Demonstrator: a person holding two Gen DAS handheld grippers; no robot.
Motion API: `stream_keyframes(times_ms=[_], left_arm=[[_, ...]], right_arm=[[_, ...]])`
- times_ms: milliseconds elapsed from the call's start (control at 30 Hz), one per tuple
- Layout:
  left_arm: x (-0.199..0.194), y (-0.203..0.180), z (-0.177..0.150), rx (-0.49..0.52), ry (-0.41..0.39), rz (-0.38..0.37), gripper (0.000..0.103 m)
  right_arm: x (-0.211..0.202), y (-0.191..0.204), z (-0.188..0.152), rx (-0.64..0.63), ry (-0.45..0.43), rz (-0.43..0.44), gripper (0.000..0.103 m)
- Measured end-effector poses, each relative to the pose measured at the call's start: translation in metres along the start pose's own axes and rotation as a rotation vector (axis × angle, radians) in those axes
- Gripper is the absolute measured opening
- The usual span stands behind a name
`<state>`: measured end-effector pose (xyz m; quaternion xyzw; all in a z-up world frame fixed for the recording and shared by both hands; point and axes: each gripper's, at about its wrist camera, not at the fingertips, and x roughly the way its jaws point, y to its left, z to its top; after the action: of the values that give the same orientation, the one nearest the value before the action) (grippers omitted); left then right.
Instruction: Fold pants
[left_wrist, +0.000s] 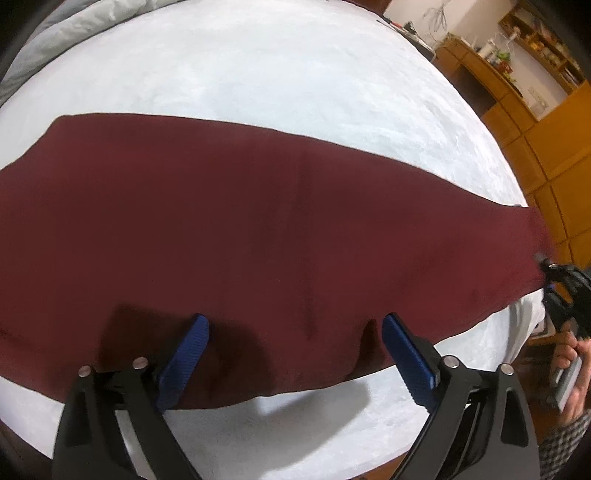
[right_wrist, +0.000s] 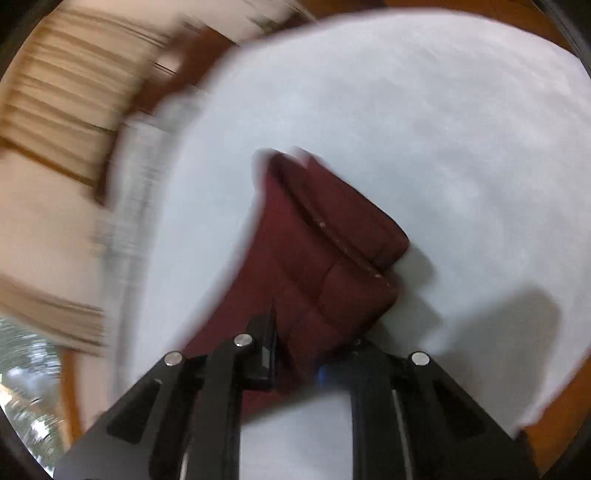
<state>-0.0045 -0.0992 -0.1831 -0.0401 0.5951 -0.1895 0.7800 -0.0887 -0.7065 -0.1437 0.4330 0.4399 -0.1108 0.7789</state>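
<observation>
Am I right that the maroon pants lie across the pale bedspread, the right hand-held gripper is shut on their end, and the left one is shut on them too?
Not quite: the left hand-held gripper is open, its blue fingers spread wide over the pants, as the left wrist view shows. The rest holds: the pants lie across the pale bedspread, and the right hand-held gripper is shut on their end.

A pale blue fleecy blanket (left_wrist: 295, 81) covers the bed under my work. At the far left corner lies a rumpled grey duvet (left_wrist: 74, 26). To my right stand wooden cabinets (left_wrist: 546, 158) and a wooden shelf unit (left_wrist: 543, 40) with small items too tiny to name. From my right wrist, a striped beige surface (right_wrist: 55, 122) shows, blurred.
</observation>
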Motion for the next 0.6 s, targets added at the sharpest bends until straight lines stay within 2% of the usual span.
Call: stream_keyframes(times_ms=[33,100,233,367,500,600], left_arm=[[0.001,-0.002,-0.002,0.022,0.003,0.01,0.097],[0.0,-0.005,-0.003,0.043,0.007,0.016,0.097],[-0.022,0.013,-0.003,-0.038,-0.005,-0.049,0.097],[-0.048,0.041,-0.007,-0.119,-0.054,-0.063,0.097],[-0.072,0.066,-0.013,-0.185,-0.094,-0.073,0.097],[-0.088,0.089,-0.019,-0.244,-0.127,-0.101,0.097]], right_arm=[[0.012,-0.007,0.0,0.033,0.04,-0.038,0.014],[0.014,-0.016,0.001,0.075,0.041,-0.015,0.014],[-0.006,0.012,0.003,-0.004,-0.008,-0.039,0.014],[-0.029,0.065,-0.009,-0.127,-0.066,-0.006,0.014],[-0.027,0.164,-0.035,-0.305,-0.08,0.08,0.014],[-0.014,0.226,-0.056,-0.396,-0.045,0.133,0.014]])
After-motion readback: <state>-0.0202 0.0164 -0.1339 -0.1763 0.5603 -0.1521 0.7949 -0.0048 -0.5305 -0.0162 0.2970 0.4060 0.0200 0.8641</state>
